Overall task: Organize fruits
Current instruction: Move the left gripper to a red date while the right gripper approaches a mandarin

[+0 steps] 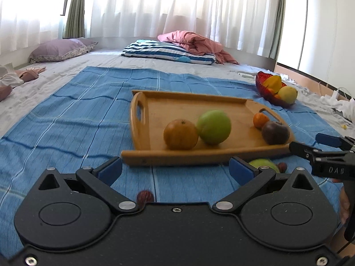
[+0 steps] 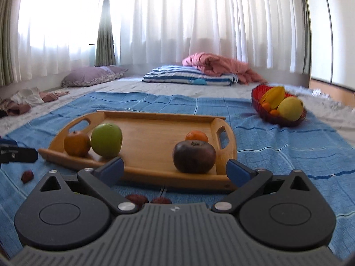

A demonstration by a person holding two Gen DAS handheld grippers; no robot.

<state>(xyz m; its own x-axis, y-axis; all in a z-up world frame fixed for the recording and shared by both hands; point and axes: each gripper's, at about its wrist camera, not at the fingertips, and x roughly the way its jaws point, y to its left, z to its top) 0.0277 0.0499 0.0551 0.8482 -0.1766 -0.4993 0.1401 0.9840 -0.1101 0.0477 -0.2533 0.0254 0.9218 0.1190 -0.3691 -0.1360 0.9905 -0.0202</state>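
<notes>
A wooden tray (image 1: 155, 106) (image 2: 155, 130) lies on a blue cloth and carries an orange (image 1: 180, 134) (image 2: 77, 144), a green apple (image 1: 214, 126) (image 2: 107, 140), a small mandarin (image 1: 260, 119) (image 2: 196, 136) and a dark purple fruit (image 1: 275, 133) (image 2: 194, 156). My left gripper (image 1: 175, 169) is open just short of the tray's near edge, nothing between its blue pads. My right gripper (image 2: 175, 169) is open before the tray's near right corner, the purple fruit just beyond it. Small red fruits (image 2: 136, 199) (image 1: 145, 197) and a green fruit (image 1: 264, 164) lie loose on the cloth.
A red bowl (image 1: 261, 82) (image 2: 257, 97) with a star fruit, a yellow fruit (image 2: 290, 108) and small oranges stands at the back right. Pillows and a pink blanket (image 1: 195, 42) lie further back by the curtains. Clothes are heaped at the left.
</notes>
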